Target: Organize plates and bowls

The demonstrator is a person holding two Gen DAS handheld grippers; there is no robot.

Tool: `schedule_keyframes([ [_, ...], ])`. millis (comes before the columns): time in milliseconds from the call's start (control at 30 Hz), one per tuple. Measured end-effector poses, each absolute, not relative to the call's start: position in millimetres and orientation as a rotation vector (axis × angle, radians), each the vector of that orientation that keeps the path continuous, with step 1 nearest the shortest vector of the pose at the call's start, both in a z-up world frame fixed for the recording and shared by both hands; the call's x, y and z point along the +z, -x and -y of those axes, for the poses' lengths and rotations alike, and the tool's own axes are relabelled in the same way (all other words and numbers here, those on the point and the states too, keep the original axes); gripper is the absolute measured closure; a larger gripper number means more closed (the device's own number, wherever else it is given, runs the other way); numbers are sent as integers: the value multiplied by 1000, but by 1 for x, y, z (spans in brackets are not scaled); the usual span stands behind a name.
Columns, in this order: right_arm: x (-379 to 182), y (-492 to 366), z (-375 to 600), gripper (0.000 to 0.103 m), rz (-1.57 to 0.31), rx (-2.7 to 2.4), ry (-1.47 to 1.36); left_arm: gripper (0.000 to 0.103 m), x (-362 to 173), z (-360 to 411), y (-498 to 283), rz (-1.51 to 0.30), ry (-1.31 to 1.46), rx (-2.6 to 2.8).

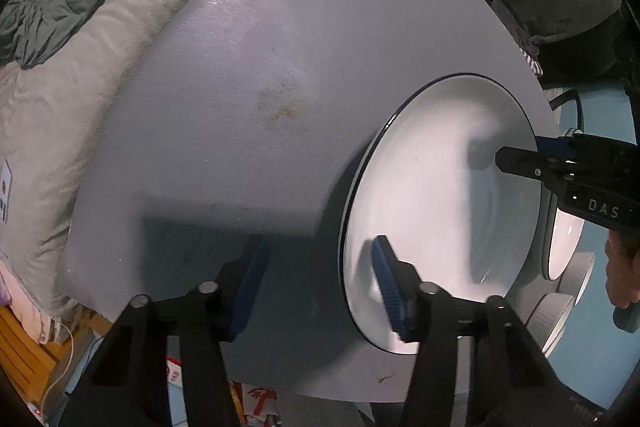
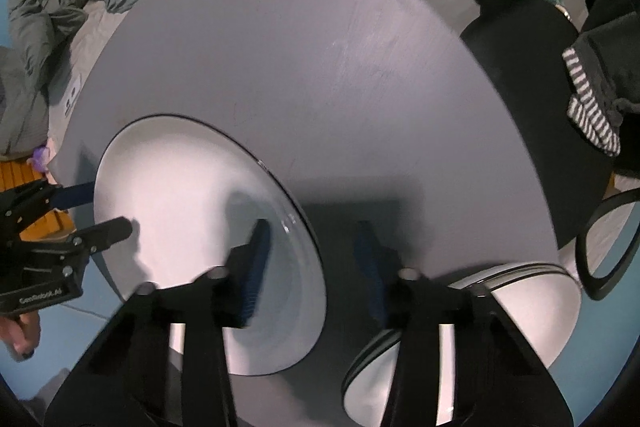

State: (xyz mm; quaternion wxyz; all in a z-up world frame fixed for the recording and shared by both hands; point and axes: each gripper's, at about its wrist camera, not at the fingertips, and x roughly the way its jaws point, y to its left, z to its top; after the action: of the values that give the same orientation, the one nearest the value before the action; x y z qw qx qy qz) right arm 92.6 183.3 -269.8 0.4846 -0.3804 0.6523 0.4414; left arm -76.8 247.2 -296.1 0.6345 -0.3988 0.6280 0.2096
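A large white plate with a thin dark rim [image 1: 436,195] lies on the grey round table [image 1: 248,75]. My left gripper [image 1: 316,283] is open, one pad over the plate's left edge and one over bare table. My right gripper [image 2: 312,263] is open too, straddling the plate's right rim [image 2: 192,227]. In the left wrist view the right gripper [image 1: 532,155] reaches over the plate's far side. More white dishes [image 2: 516,311] and ribbed bowls [image 1: 560,311] sit at the table edge beside the plate.
Grey and white bedding [image 1: 80,39] borders the table's far left. A black chair with dark clothes and a striped cloth [image 2: 592,115] stands at the right. The floor is light blue [image 2: 600,359].
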Motion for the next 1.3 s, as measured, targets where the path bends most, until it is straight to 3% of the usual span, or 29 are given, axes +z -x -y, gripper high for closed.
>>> schedule_keyframes([
  [67, -271, -91, -181, 77, -1597, 1070, 919, 61, -294, -248, 77, -1425, 899, 457],
  [200, -269, -90, -176, 80, -1593, 1051, 891, 75, -294, -250, 75, -1422, 900, 420],
  [433, -272, -96, -150, 86, -1712, 987, 730, 85, -293, -250, 69, -1443, 845, 374],
  [900, -274, -64, -75, 92, -1817, 842, 350, 83, -291, -247, 54, -1494, 659, 269],
  [1300, -280, -55, -55, 91, -1854, 766, 151, 83, -289, -234, 65, -1540, 575, 200],
])
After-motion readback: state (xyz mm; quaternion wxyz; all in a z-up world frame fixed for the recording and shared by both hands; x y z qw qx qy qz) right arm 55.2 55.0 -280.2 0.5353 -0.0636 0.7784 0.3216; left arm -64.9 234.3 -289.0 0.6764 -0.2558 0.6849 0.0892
